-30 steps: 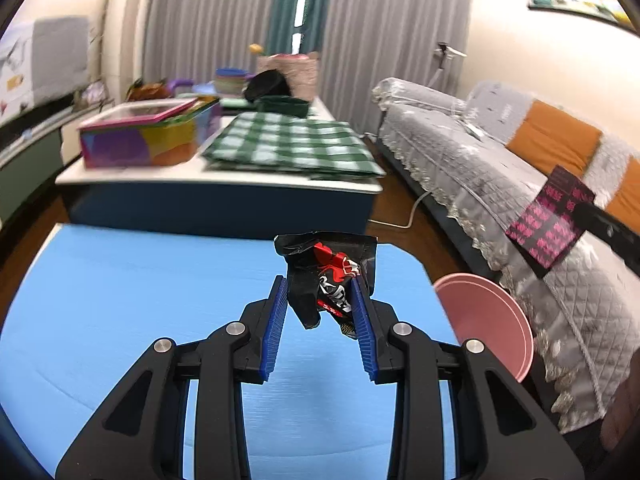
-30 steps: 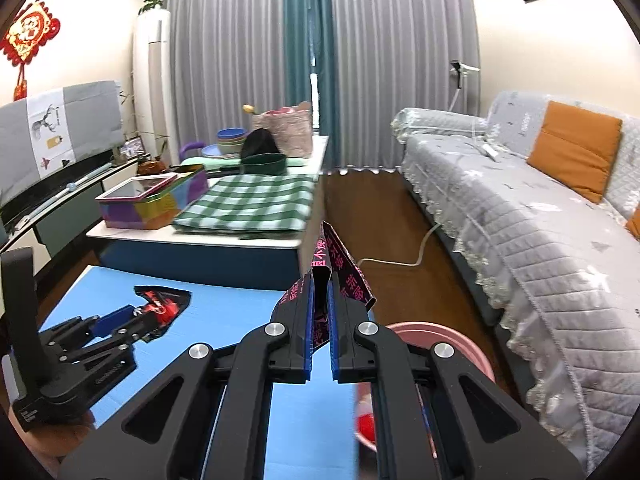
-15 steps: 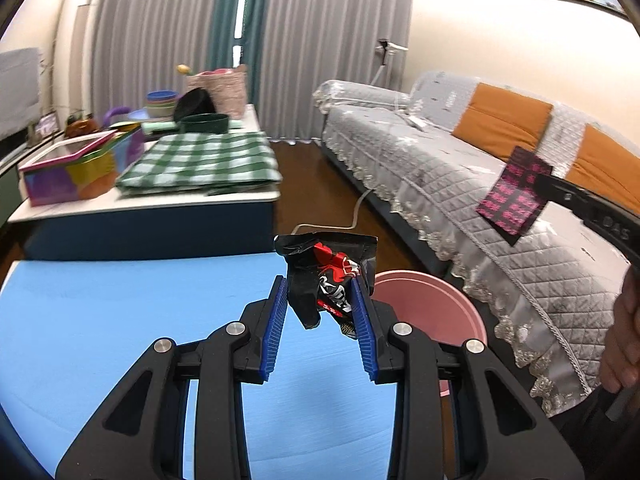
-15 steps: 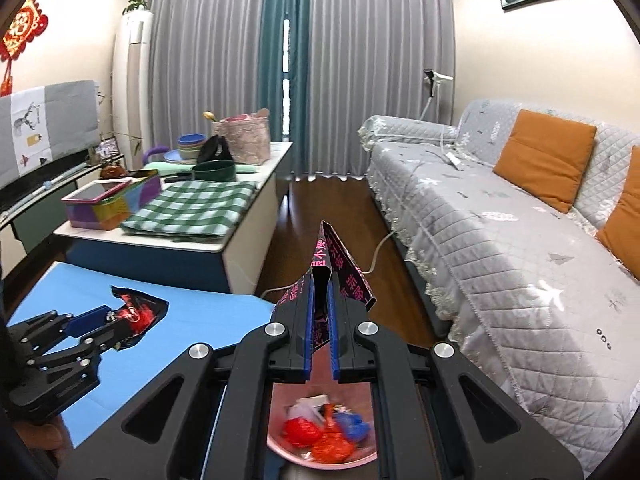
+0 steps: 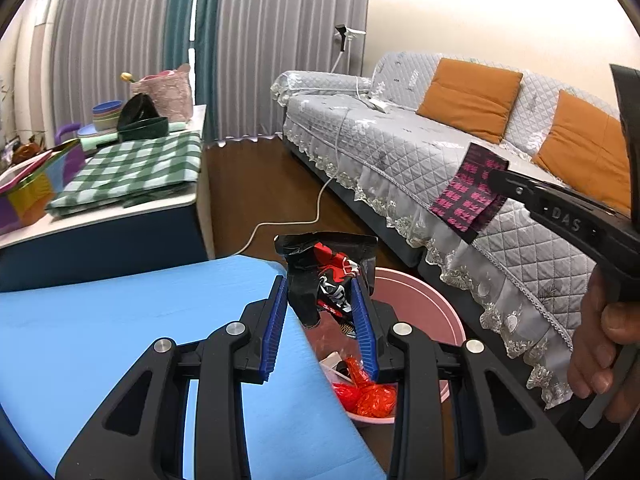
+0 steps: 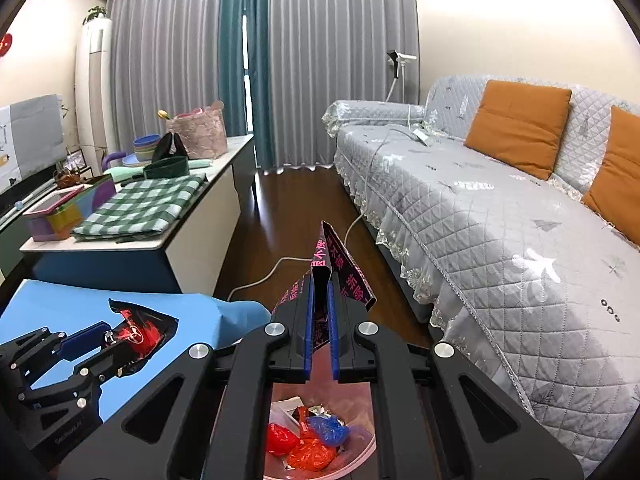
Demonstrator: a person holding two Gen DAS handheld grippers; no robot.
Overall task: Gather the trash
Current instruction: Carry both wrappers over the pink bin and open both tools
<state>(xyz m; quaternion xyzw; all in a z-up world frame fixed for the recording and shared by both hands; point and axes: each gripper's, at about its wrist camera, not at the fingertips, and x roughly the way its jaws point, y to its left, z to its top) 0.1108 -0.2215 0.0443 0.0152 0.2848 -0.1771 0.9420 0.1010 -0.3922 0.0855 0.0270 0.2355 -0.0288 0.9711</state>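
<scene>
Over the pink trash bin (image 5: 432,300), the left claw (image 5: 320,320) grips a black-and-red snack wrapper (image 5: 324,276) while the right claw (image 6: 320,320) pinches a black-and-pink wrapper (image 6: 340,264).

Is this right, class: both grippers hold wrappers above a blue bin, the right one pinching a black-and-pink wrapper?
Not quite: the bin is pink, as the left wrist view shows. The rest holds: the left gripper holds a black-and-red wrapper, the right gripper pinches the black-and-pink wrapper.
</scene>
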